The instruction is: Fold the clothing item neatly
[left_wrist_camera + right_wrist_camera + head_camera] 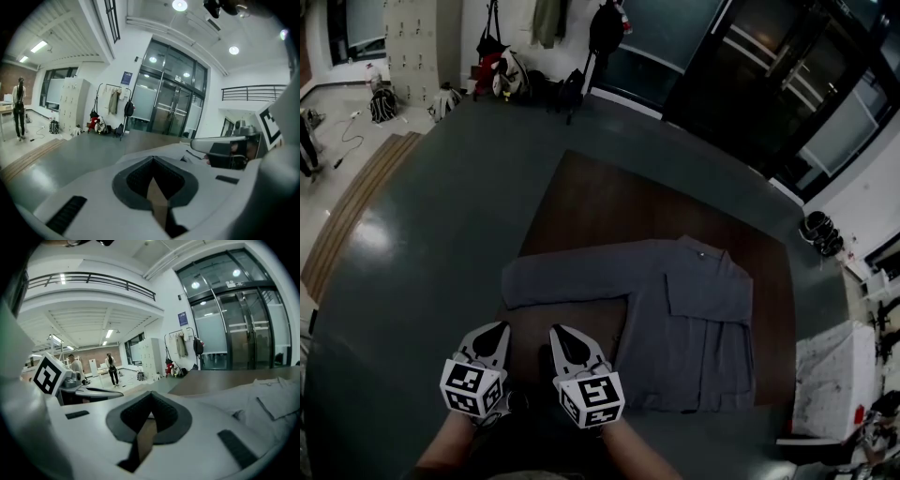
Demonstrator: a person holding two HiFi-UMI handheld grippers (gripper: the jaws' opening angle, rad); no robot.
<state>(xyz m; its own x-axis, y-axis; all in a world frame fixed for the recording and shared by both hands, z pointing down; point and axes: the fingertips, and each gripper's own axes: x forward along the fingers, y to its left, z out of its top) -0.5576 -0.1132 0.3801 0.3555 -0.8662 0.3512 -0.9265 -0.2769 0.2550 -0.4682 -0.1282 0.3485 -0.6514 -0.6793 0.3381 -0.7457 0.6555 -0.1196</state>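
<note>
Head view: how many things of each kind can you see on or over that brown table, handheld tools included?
Grey shirt: 1
Handheld grippers: 2 (left gripper, right gripper)
Brown table: 1
Total: 4

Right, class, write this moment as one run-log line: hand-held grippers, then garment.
left hand-held gripper: shut, empty | right hand-held gripper: shut, empty | grey shirt: flat on table, one sleeve spread out, ungripped
</note>
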